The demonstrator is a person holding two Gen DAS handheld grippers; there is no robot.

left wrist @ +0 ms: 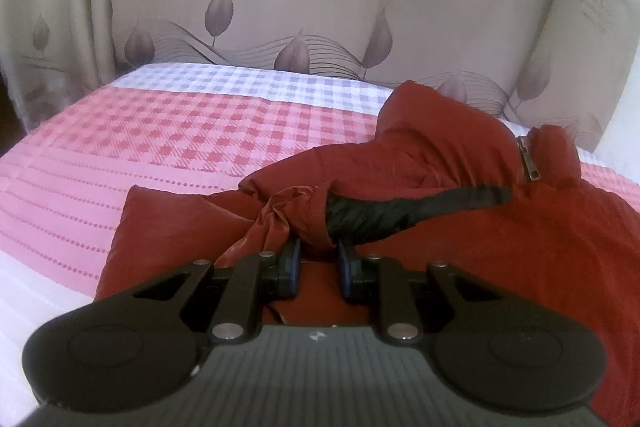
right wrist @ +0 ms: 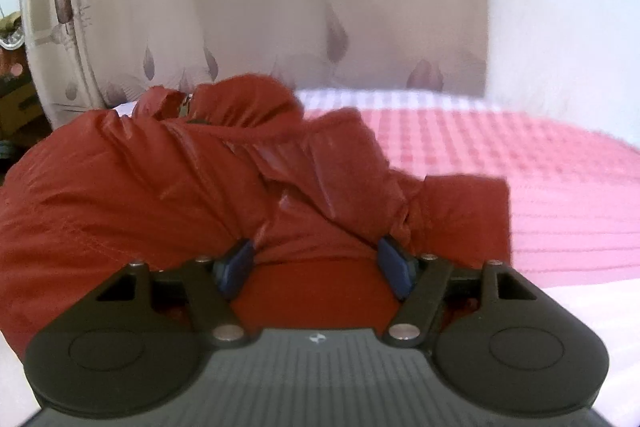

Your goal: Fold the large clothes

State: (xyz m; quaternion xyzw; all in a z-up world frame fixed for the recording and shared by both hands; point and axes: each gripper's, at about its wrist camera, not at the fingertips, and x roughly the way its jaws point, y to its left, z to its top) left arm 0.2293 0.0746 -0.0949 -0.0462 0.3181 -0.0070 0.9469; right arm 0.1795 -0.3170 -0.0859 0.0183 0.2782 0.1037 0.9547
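**Sleeve pinched, body fabric loose**

The left gripper (left wrist: 319,257) is clamped on a bunched fold of the red jacket (left wrist: 520,247), just where the black lining (left wrist: 400,211) shows ahead of its tips, likely to carry that part across. The jacket lies heaped on the checked bed (left wrist: 180,131), directly ahead. The right gripper (right wrist: 316,261) stands wide apart astride jacket fabric (right wrist: 160,179); no pinch shows, so it seems between grips.

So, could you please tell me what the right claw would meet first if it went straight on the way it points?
Most likely the puffy red quilted jacket: its bunched folds lie directly ahead of the right claw, between its open jaws. Depth is unclear.
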